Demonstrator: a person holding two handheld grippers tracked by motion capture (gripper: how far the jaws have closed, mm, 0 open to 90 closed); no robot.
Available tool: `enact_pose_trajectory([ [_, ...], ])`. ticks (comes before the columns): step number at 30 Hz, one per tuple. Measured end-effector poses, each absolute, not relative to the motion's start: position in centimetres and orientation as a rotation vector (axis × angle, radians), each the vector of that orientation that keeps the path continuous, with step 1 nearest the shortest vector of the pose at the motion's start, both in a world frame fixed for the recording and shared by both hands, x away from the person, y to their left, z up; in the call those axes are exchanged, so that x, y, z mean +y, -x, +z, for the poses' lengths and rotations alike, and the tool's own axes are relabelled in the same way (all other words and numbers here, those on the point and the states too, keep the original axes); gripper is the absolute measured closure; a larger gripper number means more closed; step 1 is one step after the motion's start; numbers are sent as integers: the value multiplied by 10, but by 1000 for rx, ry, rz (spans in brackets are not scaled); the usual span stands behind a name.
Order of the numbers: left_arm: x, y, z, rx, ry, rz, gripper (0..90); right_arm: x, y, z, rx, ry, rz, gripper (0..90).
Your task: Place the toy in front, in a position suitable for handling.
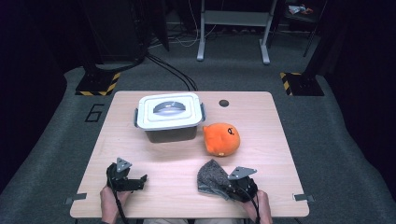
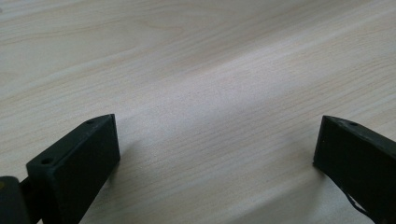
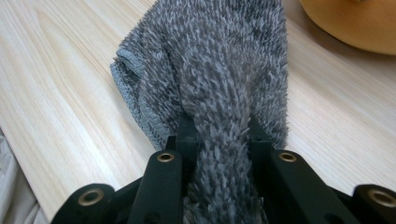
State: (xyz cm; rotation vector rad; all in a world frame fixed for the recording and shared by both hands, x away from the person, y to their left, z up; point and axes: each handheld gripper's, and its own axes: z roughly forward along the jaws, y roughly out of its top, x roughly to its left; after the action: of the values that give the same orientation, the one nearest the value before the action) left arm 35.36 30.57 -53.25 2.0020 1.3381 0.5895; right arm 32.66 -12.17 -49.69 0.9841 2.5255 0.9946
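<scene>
We're looking down on the table (image 1: pixel 154 163), and our right gripper (image 1: pixel 228 186) sits near the front edge with its jaws clamped tight on the grey cloth (image 1: pixel 211 177). In the right gripper view the cloth (image 3: pixel 219 84) is bunched into a thick fold between the two black jaws, pinched from both sides, and the rest of it fans out ahead onto the wood, one hemmed edge curling at the left. From above, the cloth lies in a rumpled heap just left of that gripper, its far end pointing toward the orange plush (image 1: pixel 222 139), close to it but apart. The plush (image 3: pixel 355 23) peeks in at the top right corner of the right gripper view.

Over on the other side, our left gripper (image 1: pixel 138 179) rests low near the front left of the table, jaws spread wide apart with nothing between them. In the left gripper view we see the left gripper (image 2: pixel 217 154) with bare wood grain in the gap.

Farther back stands the box (image 1: pixel 170 119), grey with a white lid clipped on, just left of the plush.
</scene>
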Motion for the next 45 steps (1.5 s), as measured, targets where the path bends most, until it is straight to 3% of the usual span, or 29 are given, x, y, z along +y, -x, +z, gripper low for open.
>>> enact_pose_trajectory([
  [24, 306, -354, -532, 1337, -2004, 592, 0, -181, -311, -493, 2390, -1178, 942, 736],
  [45, 305, -354, -532, 1338, -2002, 590, 0, -231, -321, -488, 2181, -1374, 916, 729],
])
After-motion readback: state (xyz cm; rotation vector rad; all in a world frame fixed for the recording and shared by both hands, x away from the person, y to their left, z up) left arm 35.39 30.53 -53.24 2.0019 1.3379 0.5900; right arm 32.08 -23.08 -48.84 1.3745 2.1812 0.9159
